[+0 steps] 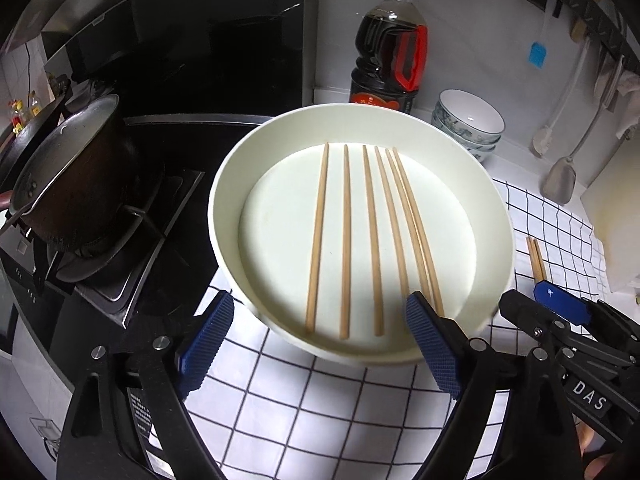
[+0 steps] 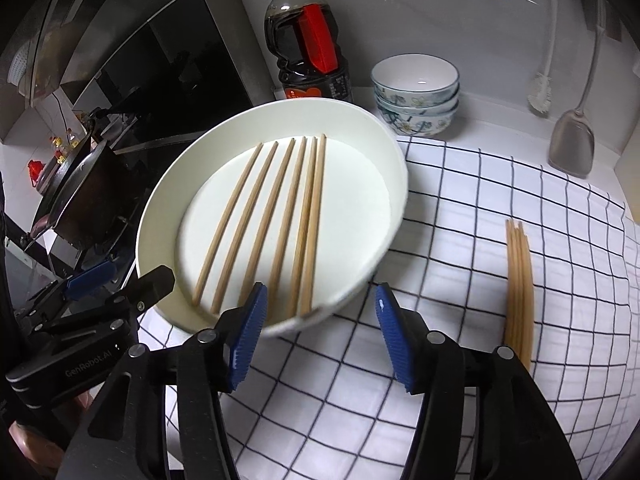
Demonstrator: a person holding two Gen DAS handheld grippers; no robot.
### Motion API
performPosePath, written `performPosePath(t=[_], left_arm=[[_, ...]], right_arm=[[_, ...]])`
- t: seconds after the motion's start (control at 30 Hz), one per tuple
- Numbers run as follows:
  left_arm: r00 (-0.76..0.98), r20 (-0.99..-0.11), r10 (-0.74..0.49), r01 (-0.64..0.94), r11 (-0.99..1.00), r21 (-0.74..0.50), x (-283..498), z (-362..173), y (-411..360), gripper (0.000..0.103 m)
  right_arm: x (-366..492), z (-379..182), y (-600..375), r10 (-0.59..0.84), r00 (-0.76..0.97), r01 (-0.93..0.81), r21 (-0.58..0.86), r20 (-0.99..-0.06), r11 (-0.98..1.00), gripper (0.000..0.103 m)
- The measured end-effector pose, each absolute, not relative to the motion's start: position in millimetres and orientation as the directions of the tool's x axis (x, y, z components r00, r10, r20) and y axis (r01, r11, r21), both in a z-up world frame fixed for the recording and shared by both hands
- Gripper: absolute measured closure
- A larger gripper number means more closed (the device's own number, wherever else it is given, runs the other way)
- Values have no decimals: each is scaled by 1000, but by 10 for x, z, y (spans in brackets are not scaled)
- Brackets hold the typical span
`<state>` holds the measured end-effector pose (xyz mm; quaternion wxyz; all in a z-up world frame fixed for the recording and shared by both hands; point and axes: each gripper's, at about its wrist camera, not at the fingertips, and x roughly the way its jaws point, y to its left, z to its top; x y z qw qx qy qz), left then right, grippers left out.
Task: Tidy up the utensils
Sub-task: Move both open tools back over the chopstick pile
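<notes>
Kitchen table with checked cloth, stove at left. White dish holds six chopsticks laid side by side, just ahead of left hand-held gripper, whose jaws stand apart, its right pad over the dish's near rim. Right hand-held gripper also apart, at the dish's near edge; loose chopstick bundle on cloth just to its right. Writing: "DAS" and "GenRobot.AI" on the hand-held grippers. Soy bottle label unreadable.
</notes>
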<state>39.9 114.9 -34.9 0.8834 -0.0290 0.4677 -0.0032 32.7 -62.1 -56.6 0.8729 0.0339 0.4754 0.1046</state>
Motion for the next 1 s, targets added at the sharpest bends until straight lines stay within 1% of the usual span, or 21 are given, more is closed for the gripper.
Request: performPosePath(t=[0.47,0.7,1.0], left_arm=[[570,-820,-50,7,998,-56,150,-265,840,11],[564,-822,-77,53,997,-57,72,-286,567,10],[540,-833,-118,118,991,-63,38,-372,258,10]], right_arm=[[-84,-509,-1070,165,547,-113,123,-821,986,43],[-272,-511,-1378,115,567,-61,97,-816,993,42],[-400,-656,-1807,39,563,38,73,-826,997,41]])
